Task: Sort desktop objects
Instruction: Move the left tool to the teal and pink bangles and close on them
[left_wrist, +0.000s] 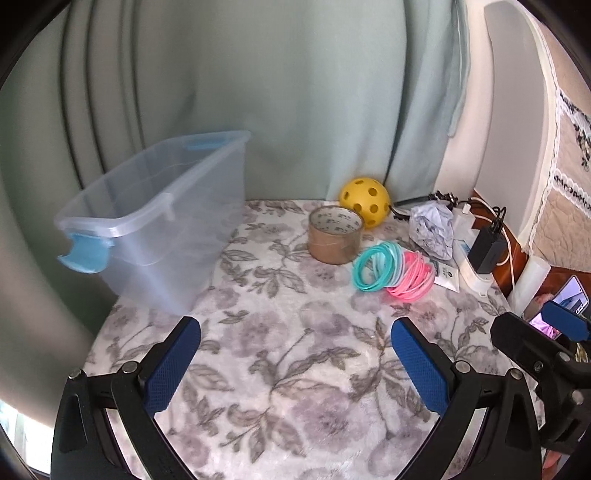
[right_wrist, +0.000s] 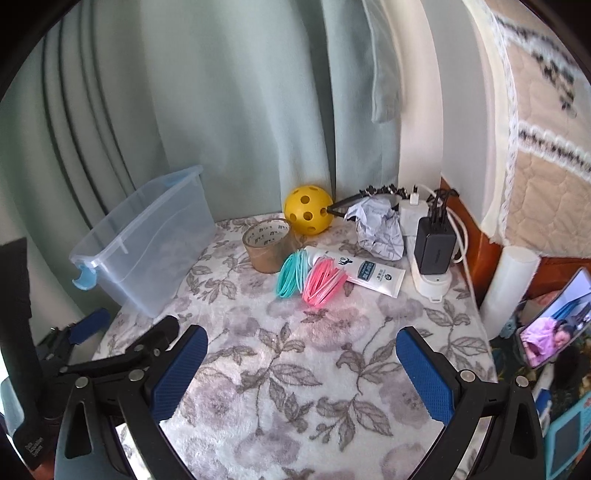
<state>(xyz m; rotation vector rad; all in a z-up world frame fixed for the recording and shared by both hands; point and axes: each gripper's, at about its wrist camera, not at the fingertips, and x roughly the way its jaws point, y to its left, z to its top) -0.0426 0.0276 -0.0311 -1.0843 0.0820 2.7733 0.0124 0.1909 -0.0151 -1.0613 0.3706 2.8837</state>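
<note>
**Both tongs wide open above the floral surface, nothing held**

The left tongs (left_wrist: 295, 365) hang over the near part of the floral-cloth surface (left_wrist: 280, 369) with their blue pads spread far apart and nothing between them. The right tongs (right_wrist: 301, 373) are likewise spread wide and hold nothing; they sit just beside the left pair, each showing at the edge of the other's view.

A clear plastic storage bin (left_wrist: 155, 221) with blue latches stands at the far left of the surface, against the pale green curtain (left_wrist: 295, 92). The items to sort cluster at the far right: a roll of brown packing tape (right_wrist: 269, 243) lying flat, a yellow perforated ball (right_wrist: 308, 210) just behind it at the curtain, and a crumpled paper ball (right_wrist: 378, 229) to the right. A bundle of teal bands (right_wrist: 291, 273) and a bundle of pink bands (right_wrist: 323, 282) lean against a white tube (right_wrist: 362, 271) near the tape. A white power strip (right_wrist: 430, 277) carrying a black charger (right_wrist: 434, 245) lies beside the tube.
</note>
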